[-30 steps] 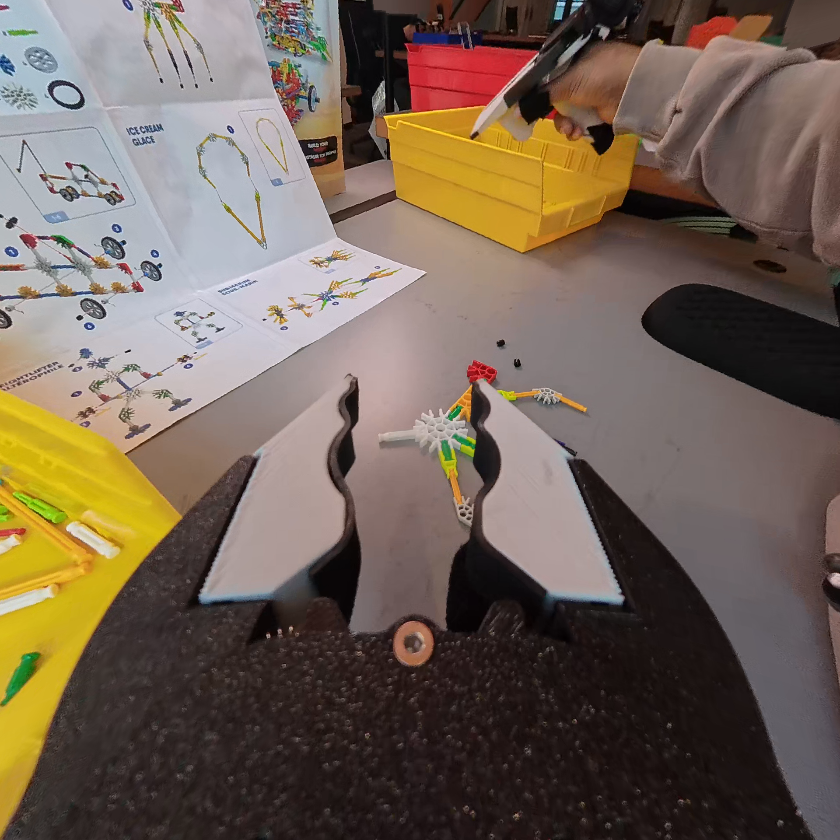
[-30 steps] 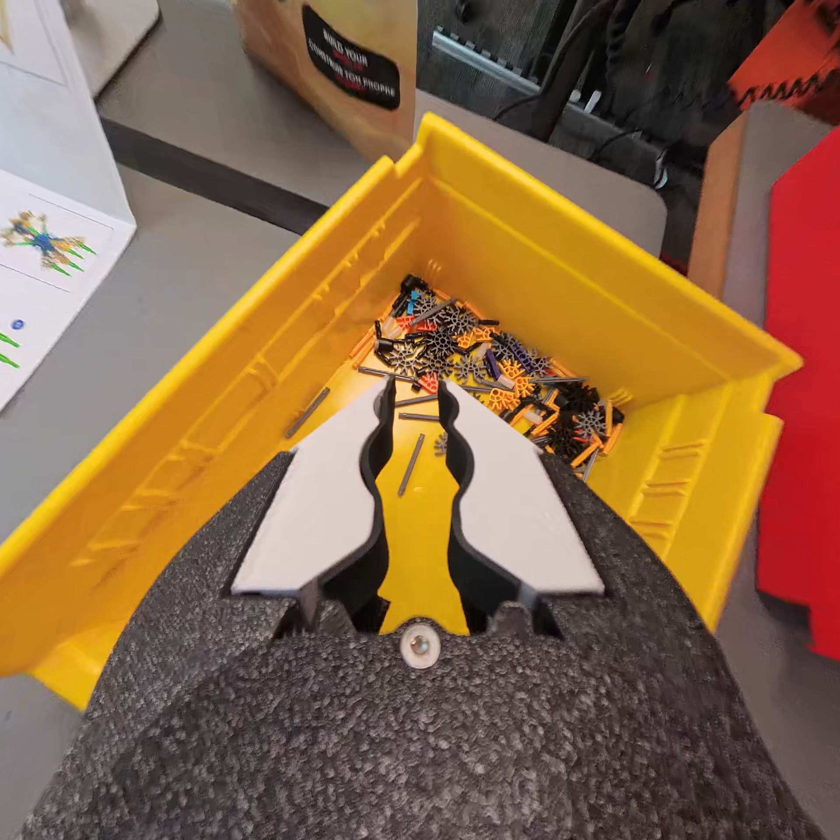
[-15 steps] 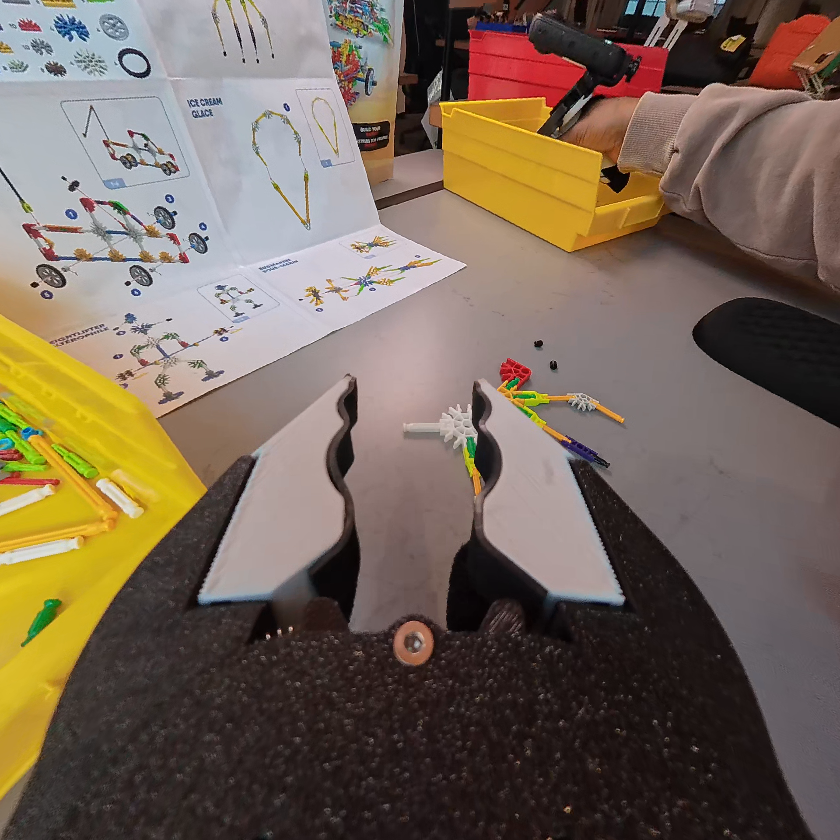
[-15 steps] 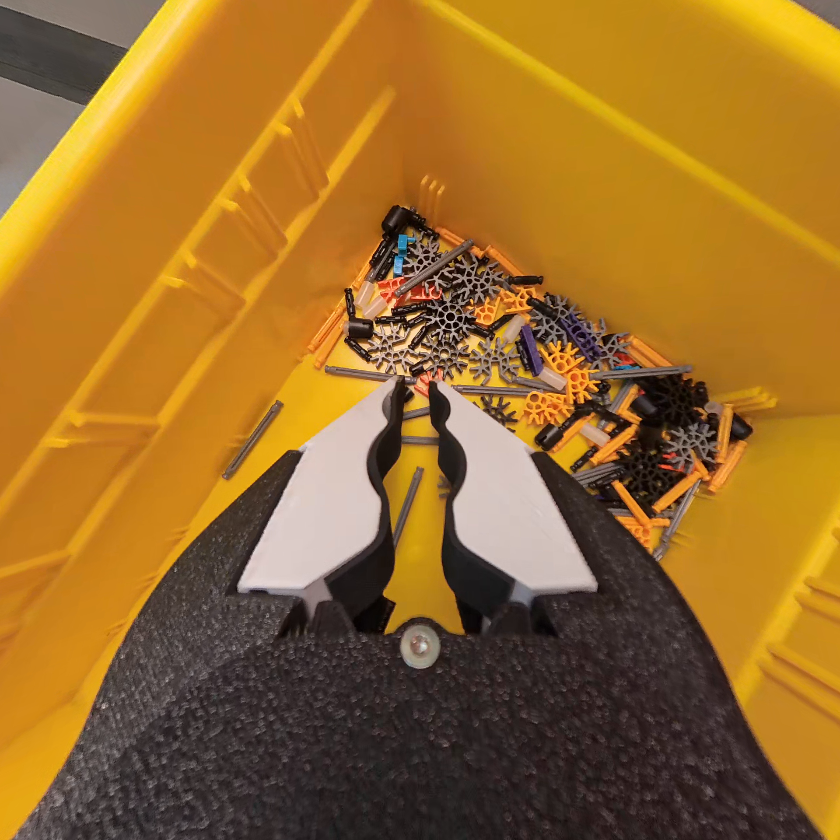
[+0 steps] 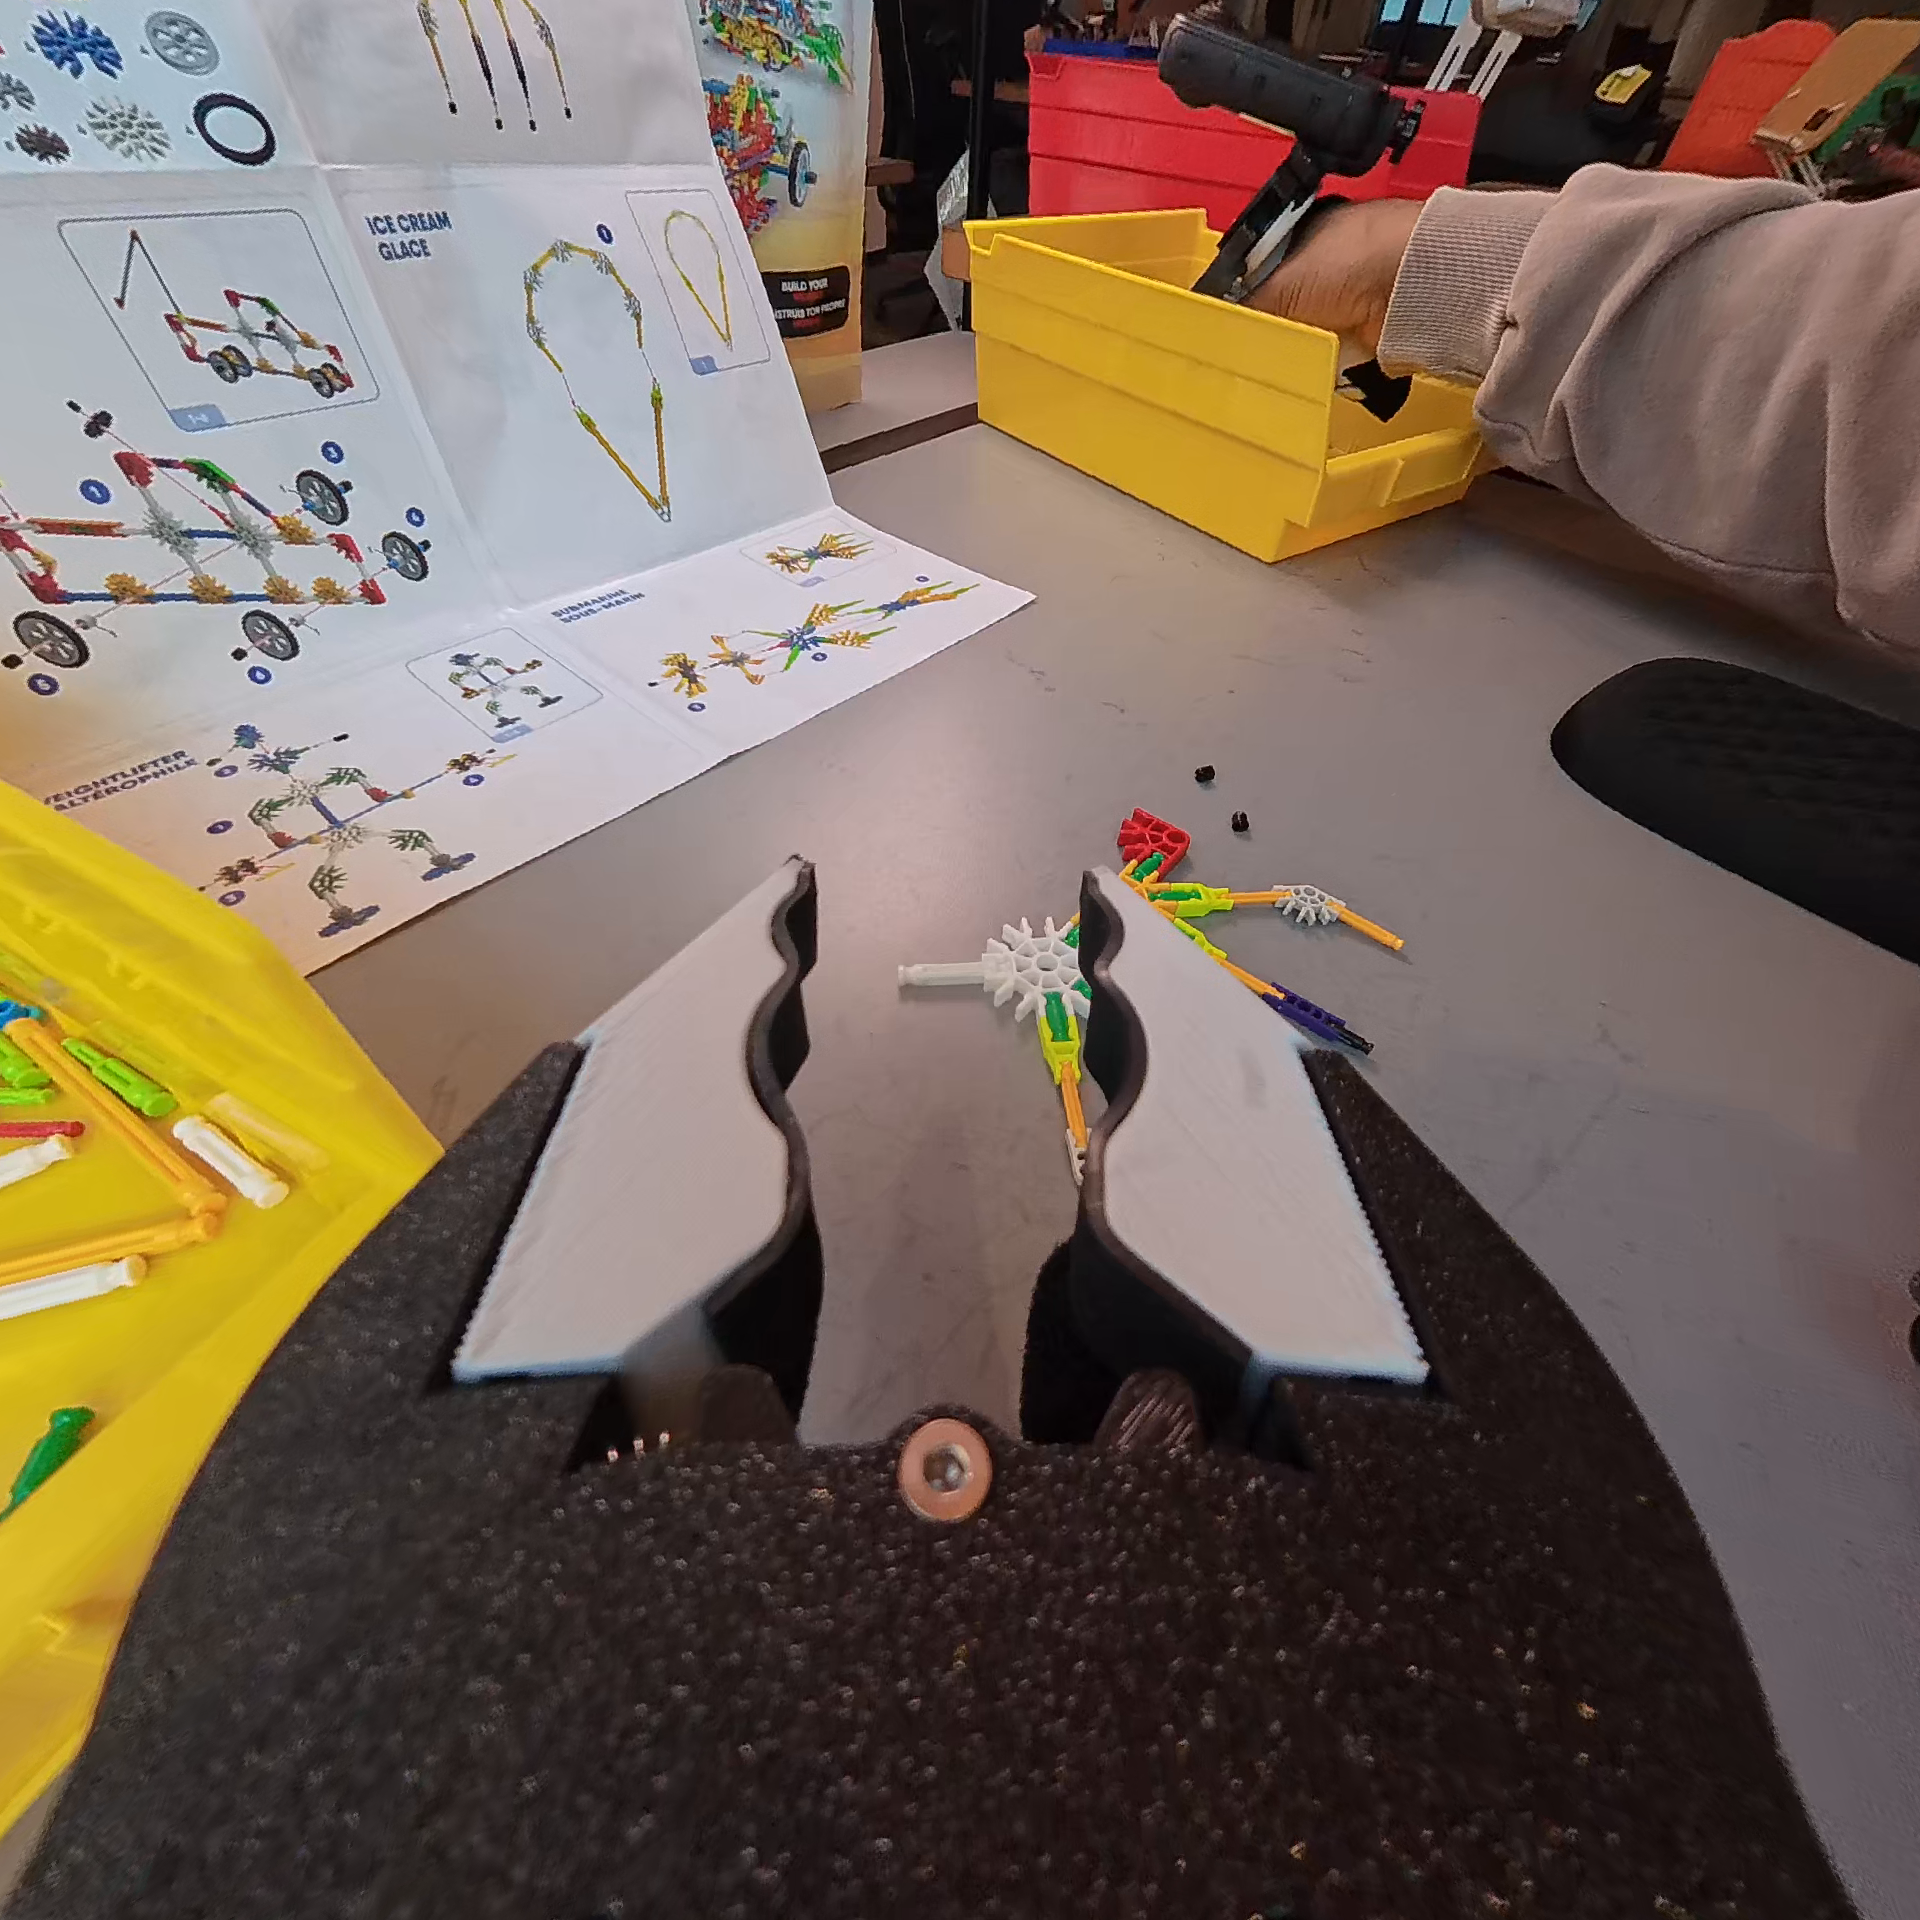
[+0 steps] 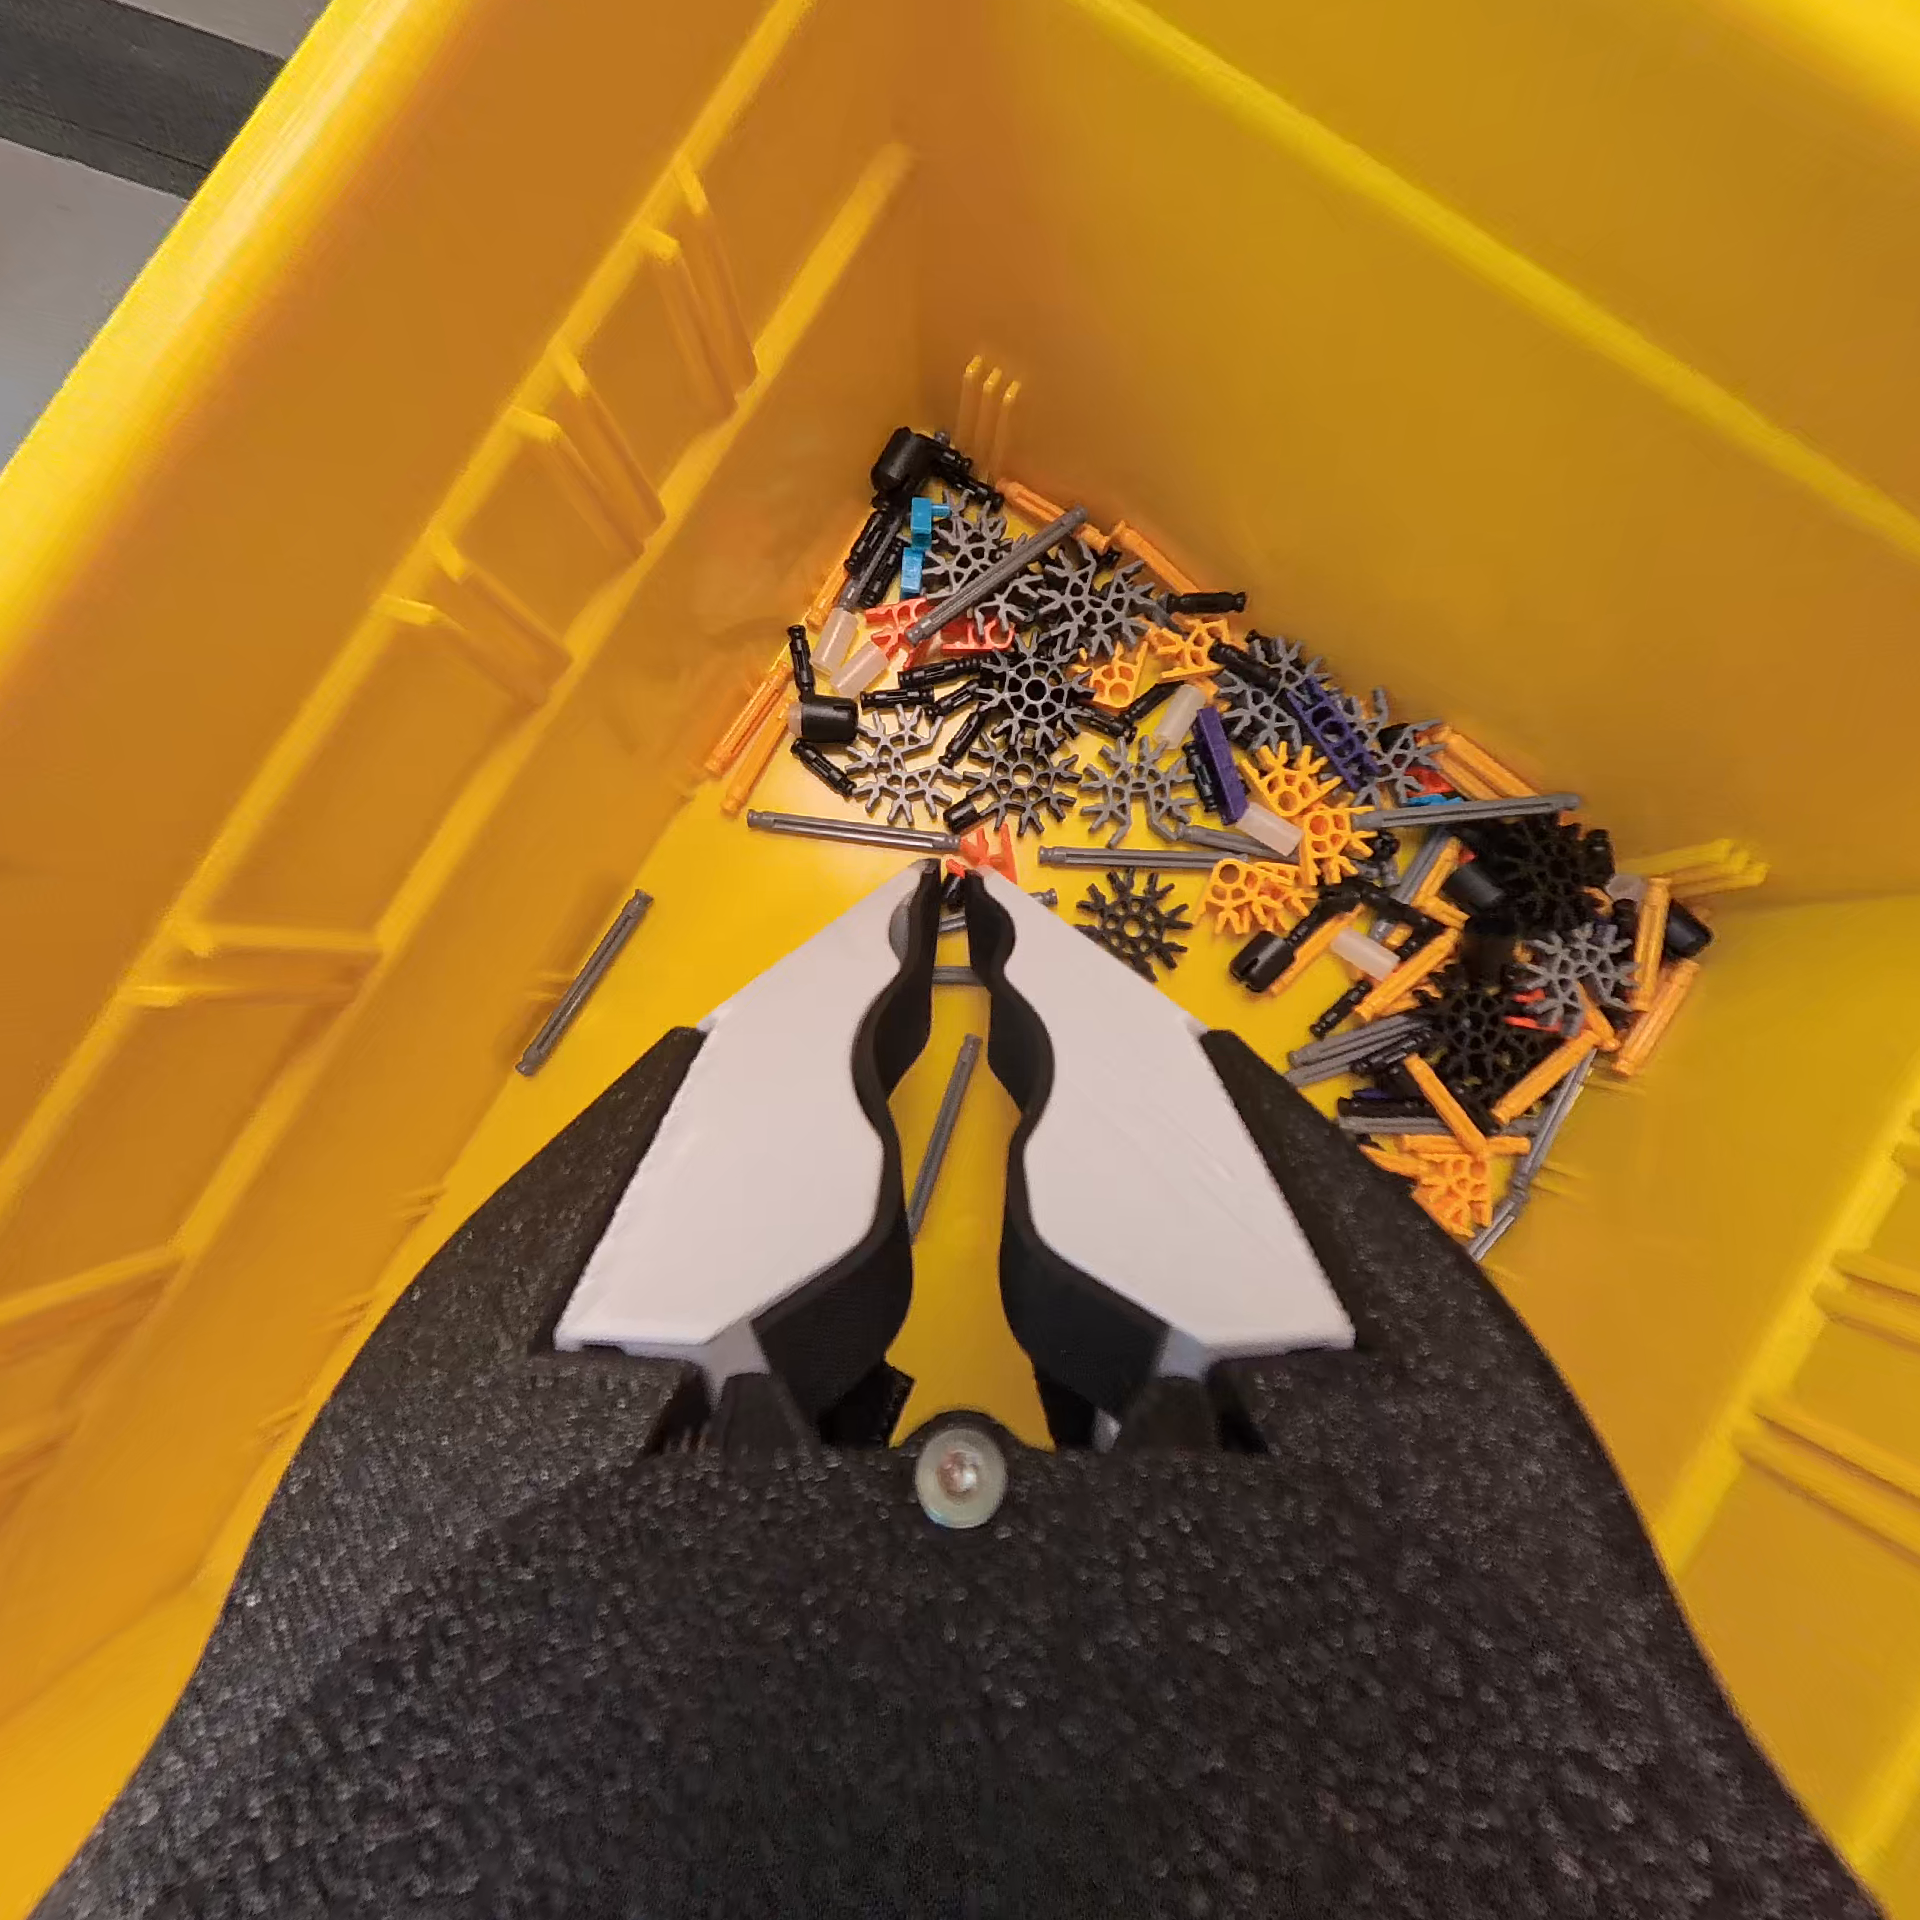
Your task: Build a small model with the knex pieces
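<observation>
My left gripper (image 5: 945, 878) is open and empty, low over the grey table (image 5: 1351, 1195). A small build of coloured rods around a white snowflake connector (image 5: 1039, 966) lies just beyond it, and my right finger covers part of the build. My right gripper (image 6: 951, 881) is deep inside a yellow bin (image 6: 416, 520). Its jaws are closed to a narrow slit on the near edge of a small red connector (image 6: 982, 844), at the front of a pile of grey, black and orange parts (image 6: 1143, 727). A grey rod (image 6: 940, 1127) lies under the jaws.
A second yellow bin (image 5: 156, 966) with loose rods stands at the near left. A folded instruction sheet (image 5: 468, 468) stands behind it. The far yellow bin (image 5: 1143, 395) holds the hand and sleeve (image 5: 1662, 364) with the right gripper. A black pad (image 5: 1766, 790) lies right, red bins (image 5: 1122, 135) behind. The grippers' ends are close to 55 centimetres from one another. Measured from the fingertips, the grey rod (image 6: 940, 1127) is 5 centimetres or so from the right gripper and 50 centimetres from the left. The white snowflake connector (image 5: 1039, 966) sits 8 centimetres or so from the ends of my left fingers.
My right gripper has gone down into the far bin towards the parts pile and its jaws have narrowed from open to nearly shut. My left gripper has shifted slightly left, still open.
</observation>
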